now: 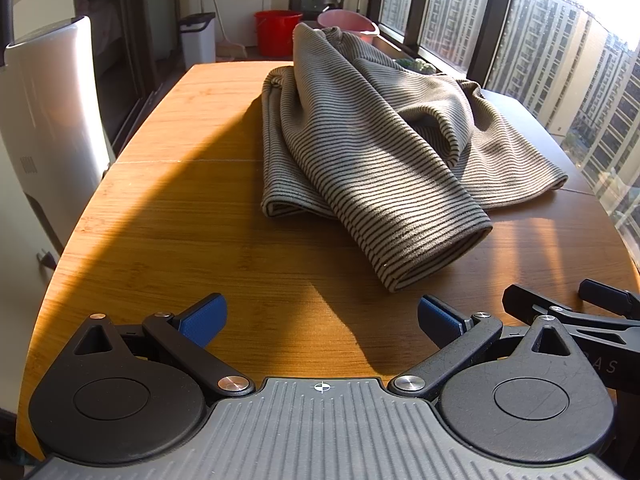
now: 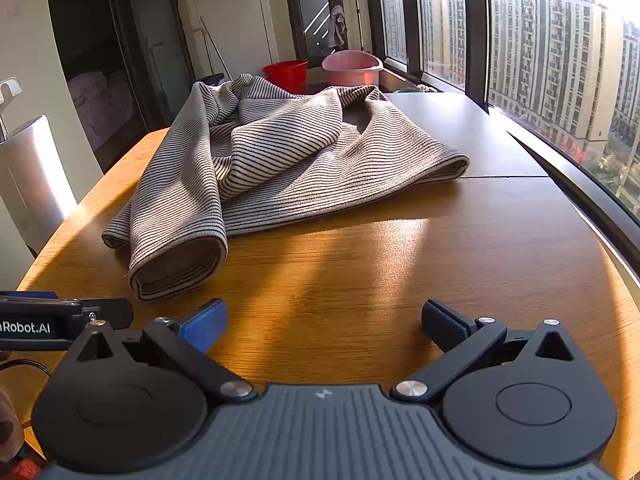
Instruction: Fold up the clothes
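A grey garment with thin dark stripes (image 1: 372, 140) lies crumpled on the wooden table (image 1: 168, 216), one sleeve reaching toward me with its cuff nearest. In the right wrist view the same garment (image 2: 280, 160) sits ahead and to the left, its sleeve cuff (image 2: 176, 268) close to the left finger. My left gripper (image 1: 322, 320) is open over bare wood, a short way short of the cuff. Open too is my right gripper (image 2: 324, 322), with nothing between its blue pads. The right gripper's fingers (image 1: 568, 312) show at the right edge of the left wrist view.
A white chair back (image 1: 52, 120) stands at the table's left side. Behind the table are a red bucket (image 1: 278, 32), a pink basin (image 1: 348, 24) and a white bin (image 1: 198, 36). Tall windows (image 2: 560, 60) run along the right. A dark panel (image 2: 460, 132) adjoins the table's far right.
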`<state>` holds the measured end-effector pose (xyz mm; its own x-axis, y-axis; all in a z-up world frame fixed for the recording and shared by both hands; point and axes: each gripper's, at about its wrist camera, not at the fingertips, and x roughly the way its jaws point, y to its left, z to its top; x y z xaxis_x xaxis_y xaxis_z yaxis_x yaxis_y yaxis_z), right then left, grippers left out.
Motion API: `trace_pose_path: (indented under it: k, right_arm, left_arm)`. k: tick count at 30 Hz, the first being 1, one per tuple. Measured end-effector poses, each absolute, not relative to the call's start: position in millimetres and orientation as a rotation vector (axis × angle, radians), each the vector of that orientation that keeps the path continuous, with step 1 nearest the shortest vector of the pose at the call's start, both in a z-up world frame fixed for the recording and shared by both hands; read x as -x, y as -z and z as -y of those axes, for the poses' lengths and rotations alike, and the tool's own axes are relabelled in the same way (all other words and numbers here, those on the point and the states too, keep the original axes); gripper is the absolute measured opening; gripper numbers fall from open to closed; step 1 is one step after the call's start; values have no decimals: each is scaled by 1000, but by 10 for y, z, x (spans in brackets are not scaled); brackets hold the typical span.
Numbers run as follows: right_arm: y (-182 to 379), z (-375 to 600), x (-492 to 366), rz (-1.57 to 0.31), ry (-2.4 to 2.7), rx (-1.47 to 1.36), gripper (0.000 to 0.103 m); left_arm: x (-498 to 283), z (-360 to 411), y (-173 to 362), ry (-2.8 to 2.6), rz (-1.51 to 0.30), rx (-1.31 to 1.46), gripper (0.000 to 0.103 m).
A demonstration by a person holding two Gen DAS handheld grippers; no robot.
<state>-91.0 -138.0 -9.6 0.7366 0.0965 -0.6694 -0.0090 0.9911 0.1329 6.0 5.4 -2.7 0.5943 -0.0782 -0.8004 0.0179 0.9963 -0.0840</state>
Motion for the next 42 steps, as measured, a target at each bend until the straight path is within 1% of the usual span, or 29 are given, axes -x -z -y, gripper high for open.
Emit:
trace_pose_path:
  k: [15, 21, 24, 27, 32, 35, 39, 42]
  right_arm:
    - [93, 1410, 876, -744, -61, -126, 103]
    - [64, 1547, 714, -760, -68, -176, 103]
    - [6, 1615, 605, -748, -78, -199, 103]
    - [-65, 1641, 450, -728, -71, -176, 103]
    - [-138, 1543, 69, -713, -29, -72, 103]
    - [-160, 1499, -136, -713, -39, -62, 103]
    - [-198, 1448, -365, -674, -73, -60, 103]
    - [-229, 1469, -464, -543, -142, -66, 103]
  left_arm:
    - [-126, -122, 11, 64, -927, 84, 103]
    - [-317, -269, -101, 63, -880, 101, 103]
    - [-442, -415, -241, 42, -816, 130, 103]
    - [-582, -578, -424, -32, -713, 150, 103]
    - [-737, -825, -747, -199, -428, 251, 103]
    - [-842, -855, -855, -226, -305, 307, 103]
    - [-1003, -614, -889, -157, -286, 182, 103]
    - [-1209, -372, -715, 6, -445, 119, 103]
